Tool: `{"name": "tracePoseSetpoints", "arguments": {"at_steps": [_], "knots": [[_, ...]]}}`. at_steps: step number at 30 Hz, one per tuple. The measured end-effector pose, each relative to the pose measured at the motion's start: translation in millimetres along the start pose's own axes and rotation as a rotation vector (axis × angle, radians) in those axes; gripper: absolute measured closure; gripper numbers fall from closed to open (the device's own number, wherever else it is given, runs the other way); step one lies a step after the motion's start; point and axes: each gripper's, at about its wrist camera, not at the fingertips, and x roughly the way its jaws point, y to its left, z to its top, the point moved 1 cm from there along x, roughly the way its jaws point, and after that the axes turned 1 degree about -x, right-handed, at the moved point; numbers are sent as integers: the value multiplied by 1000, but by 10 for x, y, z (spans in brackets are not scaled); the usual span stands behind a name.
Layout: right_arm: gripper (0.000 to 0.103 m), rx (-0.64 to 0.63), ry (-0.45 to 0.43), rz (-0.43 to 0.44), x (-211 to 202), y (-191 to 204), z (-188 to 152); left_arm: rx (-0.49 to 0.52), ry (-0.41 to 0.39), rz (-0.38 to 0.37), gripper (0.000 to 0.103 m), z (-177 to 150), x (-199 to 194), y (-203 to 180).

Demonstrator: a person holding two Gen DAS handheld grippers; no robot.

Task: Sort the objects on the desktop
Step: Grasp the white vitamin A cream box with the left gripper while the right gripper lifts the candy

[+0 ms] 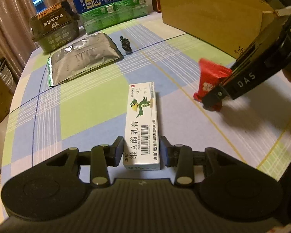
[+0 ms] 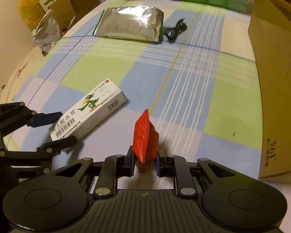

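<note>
Left wrist view: closest in, the left gripper straddles the near end of the white ointment box, jaws wide enough for a sliver of gap each side, so nothing is clamped yet. At two o'clock the right gripper pinches the red packet; the cardboard carton sits at one o'clock.

Right wrist view: nearest, the right gripper is squeezed tight on the red packet, standing on edge just off the checked tablecloth. The box lies at ten o'clock, the carton at three. Pickup stage, I'd say; next, close on the box, then carry both toward the carton.
</note>
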Motion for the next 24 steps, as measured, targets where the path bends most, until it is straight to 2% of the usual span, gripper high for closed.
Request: {"name": "tracePoseSetpoints", "arguments": {"at_steps": [3,5,7,9,15,17,20,21,22,24], "knots": [[87,5,-17,8,18,-13,-35,-30,-17,-14,52,29,11,27],[83,27,-31,25,11,-66,-46,-45,-25,-21,47,44,23,44],[69,56,-49,36,18,-124,-39,-66,-28,-31,46,61,51,63],[63,66,-62,33,-2,-139,-34,-74,-27,-38,46,65,78,64],[63,53,-88,10,-11,-134,-22,-75,-7,-50,48,71,168,43],[64,59,-87,2,-8,-153,-27,-75,-3,-48,51,73,189,37],[75,61,-85,10,-16,-170,-30,-81,5,-49,55,82,211,39],[81,56,-86,9,-21,-163,-32,-84,10,-48,60,79,219,41],[82,51,-87,7,-21,-155,-34,-88,13,-46,61,76,226,46],[83,49,-91,6,-26,-148,-36,-103,14,-44,69,76,230,61]]}}
